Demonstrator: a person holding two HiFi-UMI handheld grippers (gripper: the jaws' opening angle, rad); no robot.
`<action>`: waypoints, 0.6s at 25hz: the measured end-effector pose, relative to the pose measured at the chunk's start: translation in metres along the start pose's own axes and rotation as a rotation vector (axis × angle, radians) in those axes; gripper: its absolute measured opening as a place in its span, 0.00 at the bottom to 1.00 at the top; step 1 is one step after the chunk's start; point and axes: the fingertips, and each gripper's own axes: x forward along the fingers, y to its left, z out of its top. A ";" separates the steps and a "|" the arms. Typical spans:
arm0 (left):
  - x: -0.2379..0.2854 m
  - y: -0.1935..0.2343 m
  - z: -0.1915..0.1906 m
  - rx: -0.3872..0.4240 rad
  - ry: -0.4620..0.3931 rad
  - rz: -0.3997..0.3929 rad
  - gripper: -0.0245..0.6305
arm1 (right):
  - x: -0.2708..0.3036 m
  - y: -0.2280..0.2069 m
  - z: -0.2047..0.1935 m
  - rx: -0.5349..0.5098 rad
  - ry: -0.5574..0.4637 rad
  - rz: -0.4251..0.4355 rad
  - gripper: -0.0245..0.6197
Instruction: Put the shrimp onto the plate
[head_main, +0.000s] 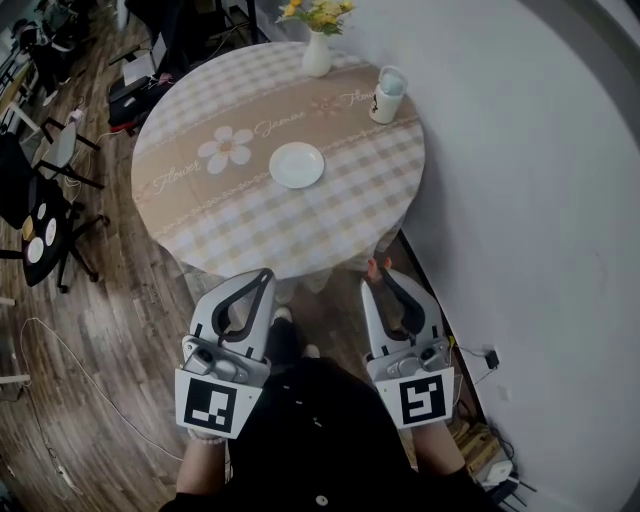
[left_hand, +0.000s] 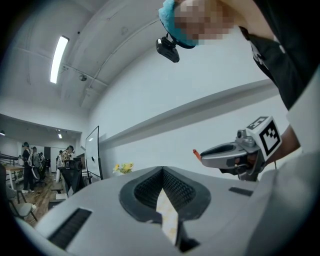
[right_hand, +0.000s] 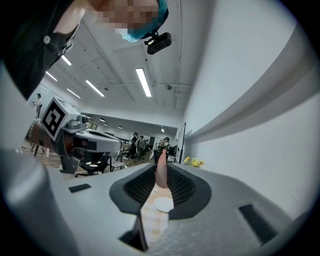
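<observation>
One shrimp (head_main: 372, 266) clamped in right gripper (head_main: 381, 274), left gripper (head_main: 264, 274) closed empty, plate (head_main: 297, 165) on table (head_main: 330, 222), vase (head_main: 317, 54) and mug (head_main: 388, 95) beyond.

pink shrimp (right_hand: 161, 172) in right gripper (head_main: 375, 278); white plate (head_main: 297, 165) on table (head_main: 200, 225)

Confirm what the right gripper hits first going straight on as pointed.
Probably the table at its near edge, short of the plate. The right gripper, shut on the shrimp, points that way; height is unclear.
</observation>
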 end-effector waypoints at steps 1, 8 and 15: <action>0.003 0.004 -0.001 0.003 -0.002 -0.004 0.04 | 0.005 -0.001 0.000 0.000 0.000 -0.004 0.13; 0.029 0.038 -0.009 -0.004 -0.008 -0.021 0.04 | 0.044 -0.008 -0.005 -0.006 0.019 -0.019 0.13; 0.053 0.080 -0.019 -0.021 -0.002 -0.031 0.04 | 0.088 -0.015 -0.005 -0.008 0.032 -0.038 0.13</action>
